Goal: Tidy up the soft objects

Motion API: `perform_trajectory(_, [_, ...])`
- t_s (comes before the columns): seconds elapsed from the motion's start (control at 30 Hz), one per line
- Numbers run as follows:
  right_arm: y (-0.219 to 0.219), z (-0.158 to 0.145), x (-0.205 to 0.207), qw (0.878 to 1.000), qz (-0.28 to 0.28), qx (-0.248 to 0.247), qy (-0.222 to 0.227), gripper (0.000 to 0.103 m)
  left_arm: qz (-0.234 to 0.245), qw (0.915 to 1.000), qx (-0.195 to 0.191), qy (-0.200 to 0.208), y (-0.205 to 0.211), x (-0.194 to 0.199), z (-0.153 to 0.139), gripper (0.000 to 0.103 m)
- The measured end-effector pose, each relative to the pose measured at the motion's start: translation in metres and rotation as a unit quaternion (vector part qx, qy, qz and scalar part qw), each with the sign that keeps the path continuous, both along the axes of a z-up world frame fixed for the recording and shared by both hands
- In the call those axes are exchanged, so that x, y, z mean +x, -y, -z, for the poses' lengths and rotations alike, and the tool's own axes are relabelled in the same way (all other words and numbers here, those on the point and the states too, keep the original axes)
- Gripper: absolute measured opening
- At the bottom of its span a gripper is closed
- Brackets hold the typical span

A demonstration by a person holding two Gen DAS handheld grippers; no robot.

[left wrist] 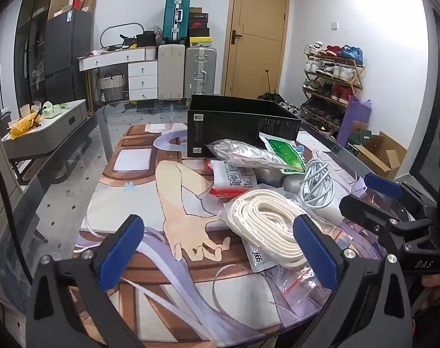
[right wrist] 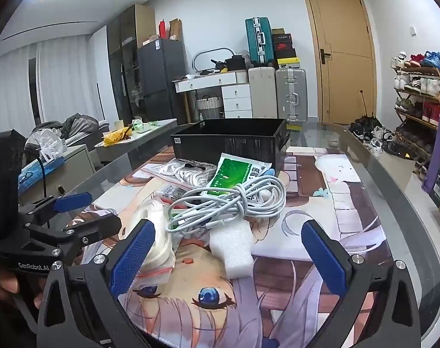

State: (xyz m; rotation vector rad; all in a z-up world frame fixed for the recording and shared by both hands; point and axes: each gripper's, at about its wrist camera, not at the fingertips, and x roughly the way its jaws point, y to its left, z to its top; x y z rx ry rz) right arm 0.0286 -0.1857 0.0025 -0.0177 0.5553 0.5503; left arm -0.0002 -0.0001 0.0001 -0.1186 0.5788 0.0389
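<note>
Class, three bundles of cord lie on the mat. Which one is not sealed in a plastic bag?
The grey-white cable bundle, lying loose beside the foam block. The cream rope coil and the braided white cord are each inside clear bags.

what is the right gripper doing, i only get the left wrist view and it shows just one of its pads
Observer: The right gripper has both jaws wide open, with nothing gripped.
Operator: anything in front of it
Observer: A white foam block lies on the mat just ahead, touching the grey cable bundle.
Operator: is that cable on the green packet
Observer: Yes, its loops lie over the lower part of the green packet.
</note>
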Motion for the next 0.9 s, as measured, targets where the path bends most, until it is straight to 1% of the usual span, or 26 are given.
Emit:
perform_trajectory(0.27, [-0.003, 0.003, 0.003, 1.0, -0.005, -0.003, 0.001, 0.103, -0.002, 1.0, -0.006, 0.001, 0.002, 0.0, -0.001, 0.103])
perform_trajectory(0.3, [0.002, -0.001, -0.002, 1.0, 0.001, 0.004, 0.005, 0.103, -0.001, 1.0, -0.008, 0.0, 0.006, 0.001, 0.0, 0.103])
perform_trajectory(0.43, [0.005, 0.004, -0.002, 1.0, 0.0, 0.002, 0.006, 0.103, -0.003, 1.0, -0.009, 0.0, 0.009, 0.0, -0.002, 0.103])
perform_trajectory(0.5, [0.007, 0.003, -0.003, 1.0, 0.001, 0.0, 0.009, 0.102, 0.0, 0.9998, -0.017, 0.0, 0.001, 0.002, 0.0, 0.103])
perform_trajectory(0.73, [0.002, 0.002, 0.0, 1.0, 0.002, -0.005, 0.007, 0.102, 0.001, 1.0, -0.004, 0.001, 0.004, 0.002, 0.0, 0.103])
perform_trajectory(0.9, [0.002, 0.002, -0.001, 1.0, 0.002, -0.006, 0.006, 0.102, 0.003, 1.0, -0.003, 0.001, 0.005, 0.002, 0.0, 0.103])
